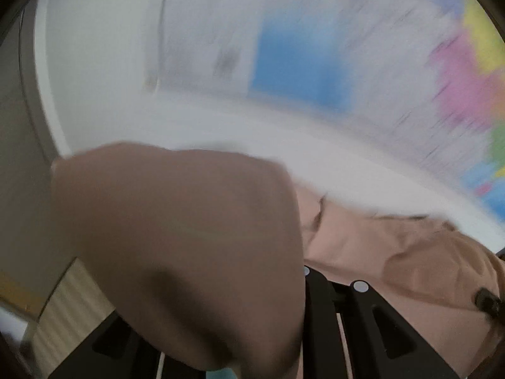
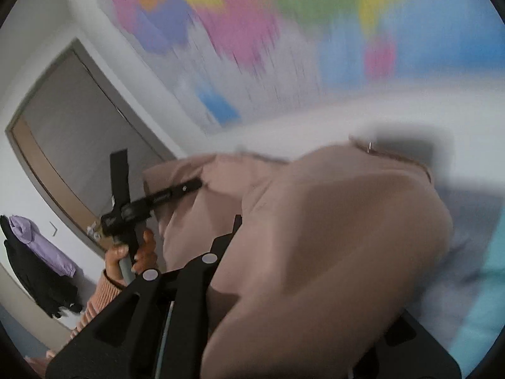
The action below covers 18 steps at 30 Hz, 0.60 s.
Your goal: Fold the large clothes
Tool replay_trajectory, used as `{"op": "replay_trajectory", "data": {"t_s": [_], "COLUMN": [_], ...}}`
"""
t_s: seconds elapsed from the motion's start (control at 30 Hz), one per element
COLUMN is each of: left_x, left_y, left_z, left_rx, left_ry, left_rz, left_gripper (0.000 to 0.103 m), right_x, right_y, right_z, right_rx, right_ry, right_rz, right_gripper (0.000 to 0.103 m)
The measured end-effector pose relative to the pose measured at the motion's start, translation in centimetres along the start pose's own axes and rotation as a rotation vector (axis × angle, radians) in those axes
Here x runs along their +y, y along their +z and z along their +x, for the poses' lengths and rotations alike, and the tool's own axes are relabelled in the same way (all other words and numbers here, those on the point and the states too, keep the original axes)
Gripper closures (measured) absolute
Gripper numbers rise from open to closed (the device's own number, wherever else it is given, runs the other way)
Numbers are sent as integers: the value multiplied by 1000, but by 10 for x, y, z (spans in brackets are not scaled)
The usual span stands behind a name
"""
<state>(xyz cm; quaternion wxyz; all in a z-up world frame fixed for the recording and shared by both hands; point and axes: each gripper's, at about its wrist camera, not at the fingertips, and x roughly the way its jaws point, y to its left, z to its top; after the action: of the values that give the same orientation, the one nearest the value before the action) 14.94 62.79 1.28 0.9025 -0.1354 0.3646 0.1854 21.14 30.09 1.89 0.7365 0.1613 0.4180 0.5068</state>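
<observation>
Soft matt pinkish-tan cloth garment (image 2: 331, 237) drapes over matt black plastic fingers (image 2: 132, 309); ribbed knit sleeve (image 2: 98, 297), smooth painted wall (image 1: 94, 63).

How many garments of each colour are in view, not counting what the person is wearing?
Pinkish-tan garment: 1
Lilac garment: 1
Black garment: 1
Total: 3

A dusty pink-beige garment (image 2: 331, 237), plain and unpatterned. Black tongs (image 2: 176, 287) with small pale round dots. A wall map (image 2: 252, 25) in blurred patches of pink, yellow, green, orange, purple and blue on white. A grey-brown door (image 2: 72, 120) with a tan edge. Lilac and black clothes (image 2: 38, 259) hanging. A ribbed salmon-pink sleeve (image 2: 98, 300).
</observation>
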Motion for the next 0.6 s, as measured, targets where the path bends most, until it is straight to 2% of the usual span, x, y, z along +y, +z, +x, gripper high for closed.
{"op": "replay_trajectory", "data": {"t_s": [0.07,0.1,0.17,0.2,0.27,0.3,0.33,0.4,0.47,0.53,0.6], "left_x": [17,24,34,37,38,38,38,37,35,33,32], "left_y": [-20,-27,-32,-32,-31,-31,-31,-33,-35,-40,-45], "left_z": [37,46,51,50,48,47,46,42,37,31,22], "left_rx": [94,110,111,105,102,107,114,115,117,110,94], "left_ry": [49,41,11,-6,-3,6,10,19,42,54,72], "left_rz": [-25,-45,-81,-93,-81,-77,-75,-58,-31,-8,16], "left_gripper": [89,87,83,82,79,76,75,69,53,51,45], "right_x": [-20,-30,-42,-44,-44,-44,-45,-49,-52,-54,-55], "right_y": [-21,-32,-40,-41,-41,-40,-38,-35,-32,-32,-29], "right_z": [25,32,30,24,13,6,-1,-18,-28,-33,-27], "right_rx": [80,101,110,105,110,113,105,88,78,74,94], "right_ry": [-16,-22,-3,-2,-20,-39,-45,-40,-73,-77,-95], "right_rz": [51,80,128,138,125,118,119,111,107,104,111], "right_gripper": [88,87,82,76,68,57,42,41,44,60,66]}}
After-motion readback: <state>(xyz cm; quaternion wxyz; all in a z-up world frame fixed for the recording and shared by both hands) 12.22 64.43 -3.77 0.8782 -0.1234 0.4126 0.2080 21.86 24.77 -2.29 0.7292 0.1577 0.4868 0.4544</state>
